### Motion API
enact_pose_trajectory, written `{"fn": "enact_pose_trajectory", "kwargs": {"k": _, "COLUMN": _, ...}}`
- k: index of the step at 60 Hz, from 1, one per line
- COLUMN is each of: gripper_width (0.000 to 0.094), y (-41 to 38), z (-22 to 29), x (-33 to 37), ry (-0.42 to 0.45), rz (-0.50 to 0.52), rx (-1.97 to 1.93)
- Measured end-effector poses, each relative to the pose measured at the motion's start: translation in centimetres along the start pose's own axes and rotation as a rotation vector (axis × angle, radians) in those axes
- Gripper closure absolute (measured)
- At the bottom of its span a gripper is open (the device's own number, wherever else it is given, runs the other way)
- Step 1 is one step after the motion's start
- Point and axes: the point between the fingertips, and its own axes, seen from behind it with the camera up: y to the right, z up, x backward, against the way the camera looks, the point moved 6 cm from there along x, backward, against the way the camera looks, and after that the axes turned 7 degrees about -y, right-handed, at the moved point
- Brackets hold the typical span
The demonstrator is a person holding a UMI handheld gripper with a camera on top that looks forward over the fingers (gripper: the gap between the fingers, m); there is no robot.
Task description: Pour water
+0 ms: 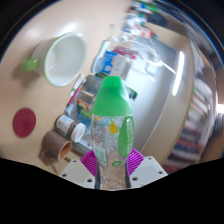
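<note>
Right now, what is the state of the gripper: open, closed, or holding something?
Gripper: closed on the clear plastic bottle with a green cap, held tilted between both fingers.

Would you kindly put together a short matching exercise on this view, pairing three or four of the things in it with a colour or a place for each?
Things:
1. bottle cap
2. bowl
3. round disc
4. bottle

Colour or place:
A. dark red, flat on the table
B. bright green
C. clear, with printed pictures, held between the fingers of the claw
D. pale, with a green handle, beyond the bottle

Pairs: 1-B, 2-D, 3-A, 4-C
</note>
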Motion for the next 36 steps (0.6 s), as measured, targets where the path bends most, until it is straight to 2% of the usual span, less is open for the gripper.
{"fn": "enact_pose_trajectory", "kwargs": {"k": 6, "gripper_width": 0.0598, "y": 1.2, "z": 1.3, "x": -0.5, "ry": 0.031, "rz": -0.065, "rx": 0.245}}
{"fn": "enact_pose_trajectory", "kwargs": {"k": 16, "gripper_width": 0.0600, "y": 1.9, "z": 3.6, "x": -0.8, "ry": 0.072, "rz": -0.100, "rx": 0.477}}
{"fn": "enact_pose_trajectory", "kwargs": {"k": 36, "gripper_width": 0.0598, "y": 2.1, "z": 3.7, "x": -1.1, "ry": 0.065, "rz": -0.089, "rx": 0.495}}
